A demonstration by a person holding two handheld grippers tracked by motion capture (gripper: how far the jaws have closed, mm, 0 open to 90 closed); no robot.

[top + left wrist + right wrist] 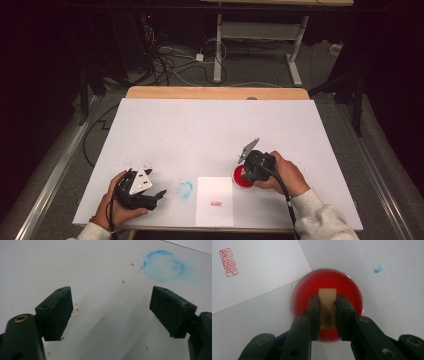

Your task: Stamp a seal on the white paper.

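Tabletop [200, 130]: white, flecked with red ink at the near left.
Paper [214, 207]: at the near edge, a red seal print [228, 262] on it.
Left gripper [110, 312]: jaws wide apart, holding nothing, low over the tabletop near the blue ring.
Right gripper [327, 312]: jaws clamped on the stamp, over the pad.
Blue ring [163, 265]: smudged ink, left of the paper.
Pad [304, 292]: round, red, just right of the paper.
Stamp [327, 296]: tan block, its end over the pad.
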